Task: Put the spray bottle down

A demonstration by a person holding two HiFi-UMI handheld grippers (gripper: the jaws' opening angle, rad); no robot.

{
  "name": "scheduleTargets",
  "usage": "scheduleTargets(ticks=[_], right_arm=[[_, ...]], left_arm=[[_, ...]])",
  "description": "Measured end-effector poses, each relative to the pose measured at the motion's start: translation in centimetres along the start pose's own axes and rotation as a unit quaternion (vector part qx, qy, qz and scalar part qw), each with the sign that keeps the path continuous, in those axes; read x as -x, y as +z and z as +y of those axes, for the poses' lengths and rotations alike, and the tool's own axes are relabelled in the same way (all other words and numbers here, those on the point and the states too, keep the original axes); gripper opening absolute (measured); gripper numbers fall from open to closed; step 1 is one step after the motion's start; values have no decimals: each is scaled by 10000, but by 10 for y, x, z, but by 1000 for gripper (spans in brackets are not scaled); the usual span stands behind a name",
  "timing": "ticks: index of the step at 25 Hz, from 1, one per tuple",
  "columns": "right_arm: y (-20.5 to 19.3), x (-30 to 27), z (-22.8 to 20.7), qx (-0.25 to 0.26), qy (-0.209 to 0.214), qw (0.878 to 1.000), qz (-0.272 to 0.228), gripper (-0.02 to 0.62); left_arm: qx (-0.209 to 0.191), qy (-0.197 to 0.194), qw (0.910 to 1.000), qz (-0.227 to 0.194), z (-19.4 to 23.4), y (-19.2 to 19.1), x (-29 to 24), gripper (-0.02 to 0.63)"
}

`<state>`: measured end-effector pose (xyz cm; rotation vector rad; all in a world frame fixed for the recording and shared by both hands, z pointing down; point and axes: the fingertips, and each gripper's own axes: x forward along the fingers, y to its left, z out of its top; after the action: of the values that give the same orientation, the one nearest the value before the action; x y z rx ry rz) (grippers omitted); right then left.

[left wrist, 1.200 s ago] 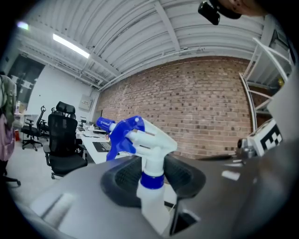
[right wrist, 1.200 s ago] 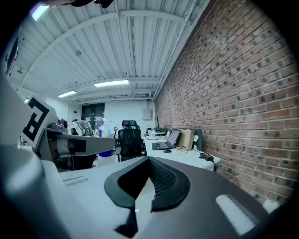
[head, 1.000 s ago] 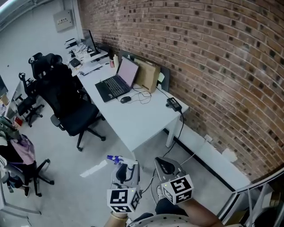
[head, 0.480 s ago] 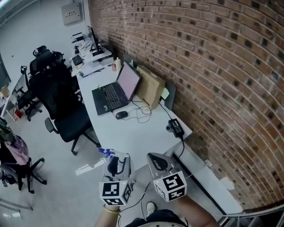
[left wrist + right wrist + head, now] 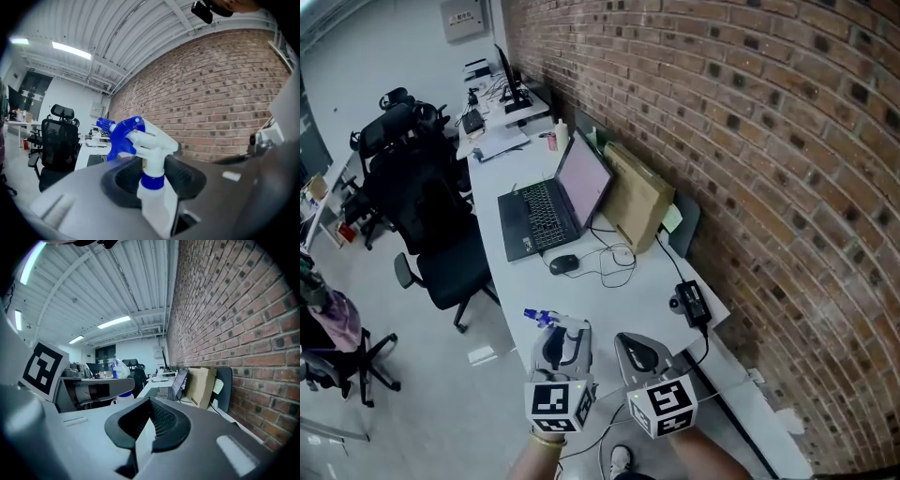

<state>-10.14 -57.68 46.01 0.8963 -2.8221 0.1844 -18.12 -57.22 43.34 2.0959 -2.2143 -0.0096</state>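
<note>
The spray bottle (image 5: 155,199), white with a blue trigger head (image 5: 542,319), stands upright between the jaws of my left gripper (image 5: 561,345), which is shut on its neck and body. In the left gripper view the left gripper (image 5: 152,177) points level along the white desk (image 5: 614,305), and the nozzle faces left. My right gripper (image 5: 639,352) rides beside it on the right, over the desk's near end. In the right gripper view the right gripper (image 5: 149,426) has its jaws together with nothing in them.
On the desk are an open laptop (image 5: 553,199), a mouse (image 5: 563,264) with its cable, a brown paper bag (image 5: 639,199) and a power adapter (image 5: 691,298). A brick wall (image 5: 750,141) runs along the right. A black office chair (image 5: 431,220) stands left of the desk.
Both grippers have travelled forward together from the floor in front of the desk to its near end. The bottle stays in the left gripper's grip.
</note>
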Motion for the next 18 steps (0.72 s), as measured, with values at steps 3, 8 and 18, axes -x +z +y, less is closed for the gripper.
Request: scheduleTargets(ticks=[3, 8, 18], right_arm=[[-7, -11, -2, -81, 69, 9999, 33, -2], [-14, -16, -4, -193, 100, 9997, 75, -2], [-32, -5, 4, -284, 40, 9994, 215, -2]], left_arm=[[20, 44, 9999, 121, 3, -9, -16, 141], [33, 82, 9998, 181, 3, -16, -21, 143], [-169, 118, 9985, 515, 10, -30, -10, 155]])
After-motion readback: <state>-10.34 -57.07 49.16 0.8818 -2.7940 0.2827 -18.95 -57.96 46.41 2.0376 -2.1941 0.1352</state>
